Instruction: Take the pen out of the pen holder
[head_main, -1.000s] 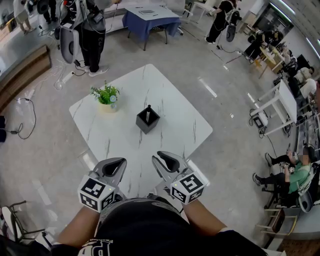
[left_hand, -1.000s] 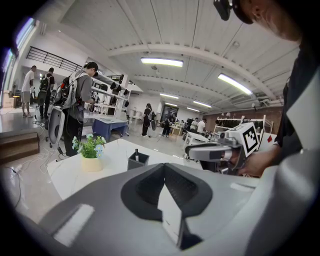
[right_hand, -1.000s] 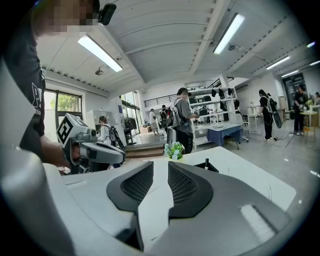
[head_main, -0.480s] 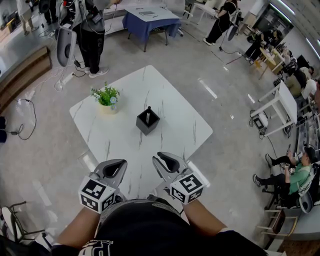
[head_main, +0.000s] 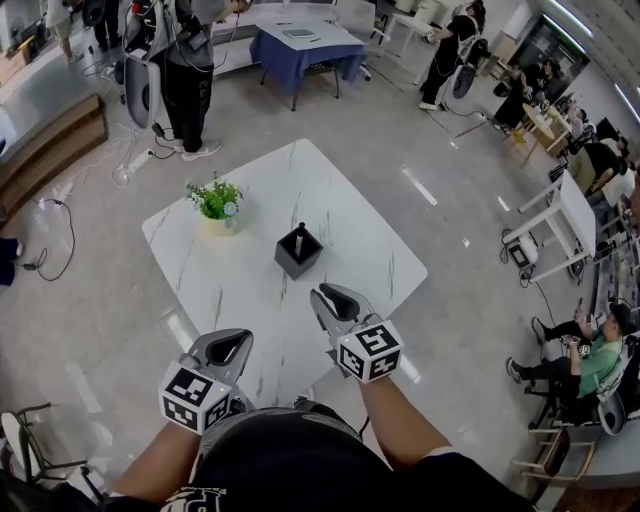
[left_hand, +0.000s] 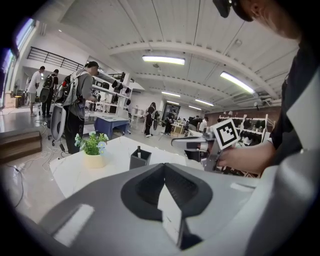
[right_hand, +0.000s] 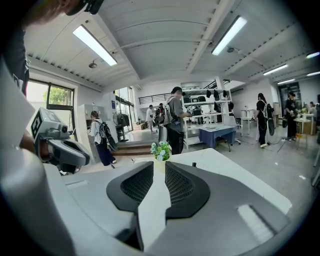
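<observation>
The pen (head_main: 299, 231) stands upright in the square black pen holder (head_main: 298, 255) near the middle of the white marble table (head_main: 345, 185), with a potted plant (head_main: 216, 203) well apart on its far-left side. My right claw (head_main: 322, 293) hovers over the near edge of the table, short of the holder. Its pads are only a narrow slit apart and have nothing between them. My left claw (head_main: 243, 337) hangs lower and nearer my body, tips pressed together and empty. I judge the pen light, stiff and smooth, so it could slip or twist under a loose pinch. I'd take it on the bare top that sticks out above the rim, squarely across the barrel. Then I'd lift straight up, since the holder looks light enough to come up or tip with it.
</observation>
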